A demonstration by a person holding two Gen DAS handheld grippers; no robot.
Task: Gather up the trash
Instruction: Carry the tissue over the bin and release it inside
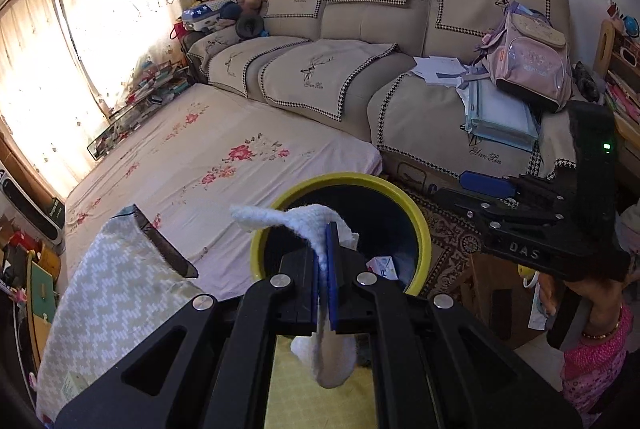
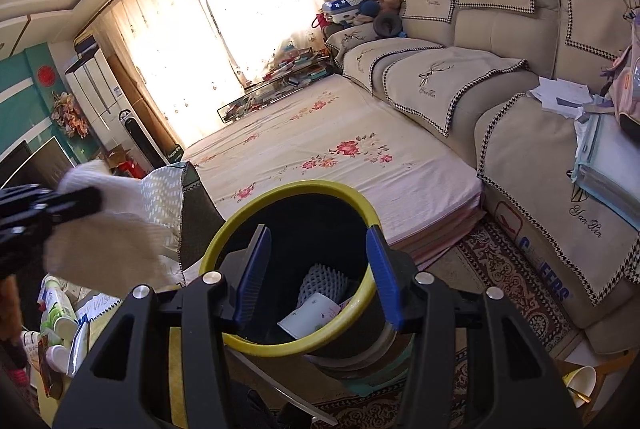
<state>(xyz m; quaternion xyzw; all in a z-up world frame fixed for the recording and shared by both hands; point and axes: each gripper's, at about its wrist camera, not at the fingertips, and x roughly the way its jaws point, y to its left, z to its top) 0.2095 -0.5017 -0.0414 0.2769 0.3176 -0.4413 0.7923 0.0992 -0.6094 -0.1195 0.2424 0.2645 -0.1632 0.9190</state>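
We hold the left gripper [image 1: 325,261] pressed together on a white cloth [image 1: 320,285], which passes between its blue pads; one end sticks up and forward above the bin, the other hangs down below the fingers. The yellow-rimmed trash bin [image 1: 416,213] stands just in front of this gripper, on the patterned carpet [image 1: 448,237] beside the flowered mattress [image 1: 224,157]. Our right gripper [image 2: 316,269] is spread wide and holds nothing; its fingers stand on both sides of the bin's near rim [image 2: 256,347]. Inside the bin we see a white paper cup [image 2: 308,315] and grey foam netting [image 2: 320,281].
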